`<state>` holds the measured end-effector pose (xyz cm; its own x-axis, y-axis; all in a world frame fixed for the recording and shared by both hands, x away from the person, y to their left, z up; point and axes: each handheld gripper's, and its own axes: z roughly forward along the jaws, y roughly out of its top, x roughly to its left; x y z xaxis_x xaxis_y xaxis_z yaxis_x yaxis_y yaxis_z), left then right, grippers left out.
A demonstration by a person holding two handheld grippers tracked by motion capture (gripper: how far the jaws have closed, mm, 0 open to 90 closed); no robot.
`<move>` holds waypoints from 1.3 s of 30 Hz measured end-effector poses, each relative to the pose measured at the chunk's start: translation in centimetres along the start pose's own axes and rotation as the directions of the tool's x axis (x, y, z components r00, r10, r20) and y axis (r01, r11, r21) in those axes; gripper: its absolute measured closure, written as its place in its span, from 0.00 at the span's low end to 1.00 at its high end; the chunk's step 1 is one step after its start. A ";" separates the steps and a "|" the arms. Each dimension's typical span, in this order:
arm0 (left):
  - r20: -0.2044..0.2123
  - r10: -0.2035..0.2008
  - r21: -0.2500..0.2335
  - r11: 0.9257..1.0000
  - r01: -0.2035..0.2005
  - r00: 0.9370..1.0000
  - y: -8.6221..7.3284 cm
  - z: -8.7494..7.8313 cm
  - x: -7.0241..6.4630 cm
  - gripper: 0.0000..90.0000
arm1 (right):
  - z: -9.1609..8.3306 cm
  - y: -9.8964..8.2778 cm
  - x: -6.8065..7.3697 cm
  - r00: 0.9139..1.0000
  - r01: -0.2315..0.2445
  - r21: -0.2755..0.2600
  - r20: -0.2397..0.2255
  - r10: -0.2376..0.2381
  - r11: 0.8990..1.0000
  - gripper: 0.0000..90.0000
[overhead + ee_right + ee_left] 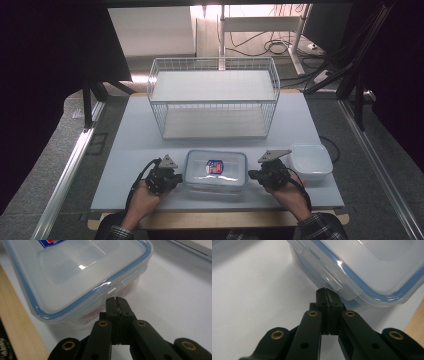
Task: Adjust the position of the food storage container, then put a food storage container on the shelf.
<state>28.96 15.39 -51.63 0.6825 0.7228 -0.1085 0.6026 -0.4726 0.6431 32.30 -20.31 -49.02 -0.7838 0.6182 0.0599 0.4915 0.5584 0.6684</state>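
A clear plastic food container (215, 171) with a blue-sealed lid and a red-and-blue label lies at the front middle of the table. My left gripper (176, 177) sits at its left end and my right gripper (252, 175) at its right end. In the left gripper view the jaws (327, 291) are shut with nothing between them, their tips right under a side latch flap (331, 277) of the container (372, 262). In the right gripper view the shut, empty jaws (116, 300) point at the latch (113, 288) on the container's (75, 270) other end, very close to it.
A white wire basket (215, 97) stands at the back middle of the pale table (125, 150). A small open white tub (311, 161) sits just right of my right gripper. The wooden front edge (220, 217) runs close behind both hands.
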 end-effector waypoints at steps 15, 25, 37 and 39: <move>-0.071 0.015 -0.026 1.000 -0.017 0.997 -0.2 -0.6 -0.1 0.74 | -0.9 -0.2 -1.4 0.997 0.003 -0.025 0.079 -0.001 1.000 0.86; -0.092 0.005 -0.052 0.999 -0.010 0.996 -1.2 -1.4 1.2 0.22 | -1.7 -0.3 -2.2 0.994 0.005 -0.058 0.108 0.002 0.998 0.48; -0.088 -0.012 -0.103 0.995 0.003 0.996 -1.8 -2.0 2.0 0.05 | -1.8 -0.4 -2.8 0.992 0.010 -0.073 0.126 -0.001 0.997 0.22; -0.073 -0.005 -0.119 0.993 -0.003 0.997 -1.9 -2.0 2.3 0.05 | -2.0 -0.3 -3.0 0.992 -0.002 -0.090 0.126 0.014 0.996 0.20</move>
<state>28.58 18.91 -51.57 0.6473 0.7602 -0.0561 0.5470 -0.4120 0.7287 33.74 -23.52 -47.92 -0.7229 0.6905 -0.0248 0.4573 0.5051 0.7319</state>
